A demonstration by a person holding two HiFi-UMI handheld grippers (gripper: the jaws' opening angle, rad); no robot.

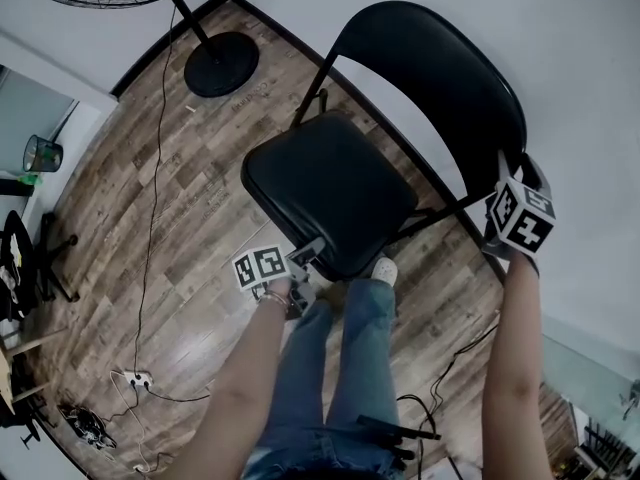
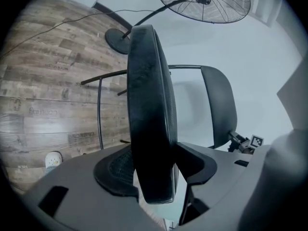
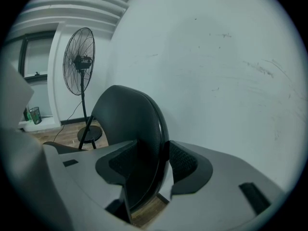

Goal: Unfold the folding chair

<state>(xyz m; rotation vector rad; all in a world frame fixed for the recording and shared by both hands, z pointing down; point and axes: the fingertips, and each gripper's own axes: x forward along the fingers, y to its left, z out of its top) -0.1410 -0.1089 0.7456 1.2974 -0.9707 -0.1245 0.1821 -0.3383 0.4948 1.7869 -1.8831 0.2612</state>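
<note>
Wood-plank floor [image 1: 180, 218], white wall [image 1: 560, 48] behind. A pedestal fan [image 1: 221, 64] stands well apart, back by the wall.

The folding chair [image 1: 400, 168] stands just in front of the person's legs, close to the wall.
- seat [image 1: 325, 188]: looks close to level
- backrest [image 1: 430, 78]: upright

Left tool [image 2: 153, 170]: pinching the seat's front edge, one pad on the cushion side and one on the underside.
Right tool [image 3: 153, 165]: pinching the backrest's rim at the person's right, the shell clamped between both pads.

Step, as I judge it: the opening is well along, the seat going down while the back is steadied.

Next move likely calls for:
- pressing the seat's front edge down until the frame seats fully
- keeping the backrest from tipping toward the wall
- checking that the legs sit flat
- then letting go with both tools
</note>
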